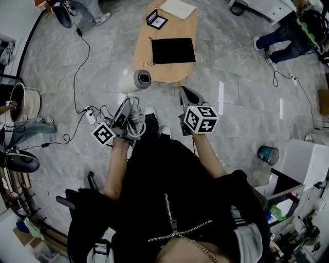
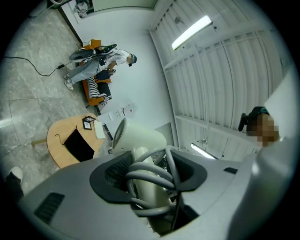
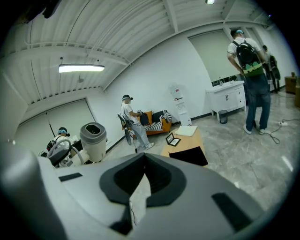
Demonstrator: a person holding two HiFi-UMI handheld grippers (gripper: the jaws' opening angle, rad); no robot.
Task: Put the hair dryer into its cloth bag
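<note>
White and grey-capped, the hair dryer (image 1: pixel 134 81) is hanging in the air at the near left corner of the low wooden table (image 1: pixel 141 49). It is not touching the tabletop and is sitting well apart from the cloth bag (image 1: pixel 173 50). The left gripper (image 1: pixel 127 109) is pinching it by the handle. In the left gripper view the dark pads are pressing from both sides on the pale handle, with loops of the grey cord (image 2: pixel 151 174) caught between them, and the dryer's barrel (image 2: pixel 140 136) is jutting out beyond the jaw tips. More of that cord is dangling in a bundle beside the person's left hand in the head view.

The black bag is lying flat on the table, against its right edge and toward the near end, with nothing resting on it. A small black frame (image 1: pixel 157 19) is sitting at the far end, and a white pad (image 1: pixel 178 8) is overhanging the far right corner.

The right gripper (image 1: pixel 188 95) is hovering off the near right end of the table. In its own view the right gripper (image 3: pixel 142 164) is showing its jaws pressed together with nothing between them, and they are pointing toward the bag (image 3: pixel 189 156).
</note>
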